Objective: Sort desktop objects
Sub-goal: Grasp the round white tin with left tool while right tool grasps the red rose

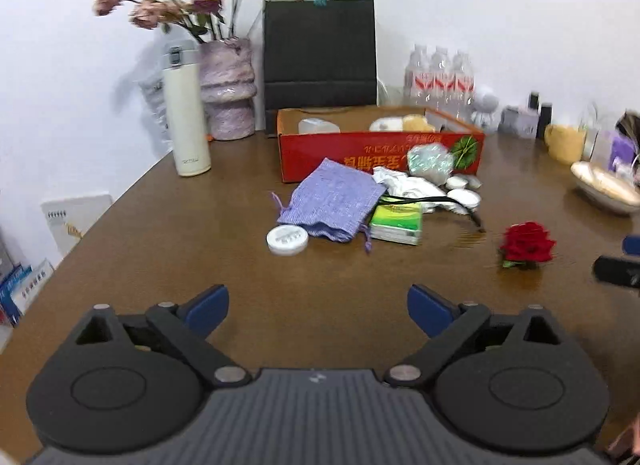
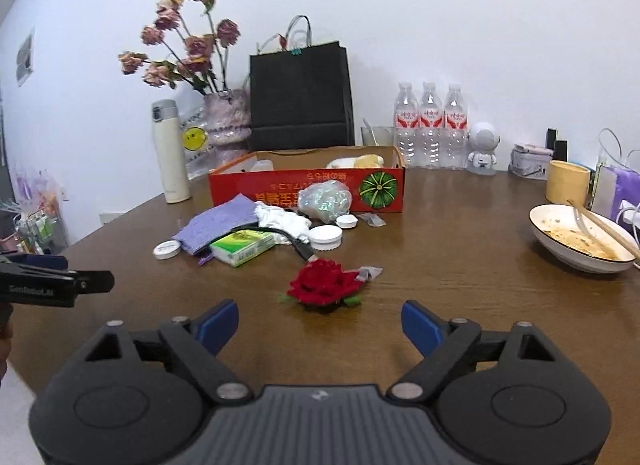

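Observation:
A pile of small things lies in front of a red cardboard box: a purple cloth pouch, a green packet, a white round lid, crumpled white material, small white cups and a shiny iridescent bag. A red rose lies apart, just ahead of my right gripper, which is open and empty. My left gripper is open and empty, short of the pile.
At the back stand a white flask, a vase of dried roses, a black paper bag and three water bottles. A used bowl with chopsticks sits at the right.

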### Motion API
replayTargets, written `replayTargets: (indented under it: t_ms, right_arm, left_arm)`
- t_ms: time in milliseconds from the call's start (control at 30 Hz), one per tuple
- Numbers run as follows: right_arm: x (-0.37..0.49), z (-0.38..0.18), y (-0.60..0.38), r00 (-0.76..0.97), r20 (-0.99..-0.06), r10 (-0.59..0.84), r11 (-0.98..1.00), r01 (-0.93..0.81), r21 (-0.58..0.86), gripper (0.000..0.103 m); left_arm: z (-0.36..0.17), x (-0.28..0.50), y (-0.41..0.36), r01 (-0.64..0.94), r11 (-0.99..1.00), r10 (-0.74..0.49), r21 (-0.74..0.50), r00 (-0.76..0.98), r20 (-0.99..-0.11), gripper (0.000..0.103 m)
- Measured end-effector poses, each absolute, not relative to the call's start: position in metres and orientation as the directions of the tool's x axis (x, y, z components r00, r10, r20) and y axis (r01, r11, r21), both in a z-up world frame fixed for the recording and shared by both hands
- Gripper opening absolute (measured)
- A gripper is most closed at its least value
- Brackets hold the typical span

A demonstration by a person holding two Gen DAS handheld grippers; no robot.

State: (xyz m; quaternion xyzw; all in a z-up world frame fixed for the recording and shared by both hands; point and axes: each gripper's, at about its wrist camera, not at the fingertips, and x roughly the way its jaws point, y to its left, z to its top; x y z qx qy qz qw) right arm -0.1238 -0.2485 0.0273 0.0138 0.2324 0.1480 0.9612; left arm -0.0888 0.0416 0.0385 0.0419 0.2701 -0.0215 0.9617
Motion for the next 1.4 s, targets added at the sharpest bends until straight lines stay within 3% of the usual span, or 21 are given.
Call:
replayTargets:
  t_ms: [33, 133, 267, 500, 633, 900, 1033, 1400]
  right_arm:
    - [-0.117, 0.028, -0.246, 0.846, -0.442, 0.297, 0.954, -0.286, 0.094, 0.080]
    - [-0.097, 0.029, -0.236, 0.841, -0.452, 0.298, 0.951, -0.301, 0.067, 0.072]
    - [-0.075, 0.025, -0.227, 0.831, -0.471, 0.295, 0.949, -0.311, 0.045, 0.063]
    - [-0.041, 0.011, -0.225, 0.799, -0.536, 0.273, 0.953, -0.302, 0.035, 0.057]
    - [-0.030, 0.006, -0.216, 0.786, -0.555, 0.272, 0.949, -0.315, 0.018, 0.056]
    - [-0.046, 0.004, -0.193, 0.772, -0.542, 0.332, 0.906, -0.421, -0.044, 0.038]
    - [-0.068, 0.004, -0.194, 0.753, -0.529, 0.392, 0.878, -0.478, -0.029, 0.036]
    - [-0.114, 0.029, -0.228, 0.804, -0.446, 0.394, 0.905, -0.424, 0.035, 0.036]
  left_arm:
    - [0.040, -0.077, 0.043, 0.037, 0.996, 0.011, 0.083, 0.854, -0.519, 0.084]
    - [0.038, -0.036, 0.052, 0.025, 0.998, 0.011, 0.061, 0.848, -0.530, 0.080]
    - [0.023, 0.011, 0.068, 0.024, 1.000, -0.012, 0.012, 0.808, -0.589, 0.064]
    - [0.007, 0.038, 0.082, 0.048, 0.997, -0.071, -0.055, 0.793, -0.605, 0.061]
    - [0.004, 0.037, 0.081, 0.047, 0.998, -0.059, -0.036, 0.796, -0.602, 0.041]
    - [0.006, 0.006, 0.076, 0.050, 0.997, -0.074, -0.057, 0.800, -0.596, 0.040]
    - [0.012, -0.032, 0.066, 0.020, 0.998, -0.050, -0.060, 0.829, -0.557, 0.040]
    - [0.040, -0.096, 0.029, 0.115, 0.988, -0.148, -0.100, 0.868, -0.473, 0.040]
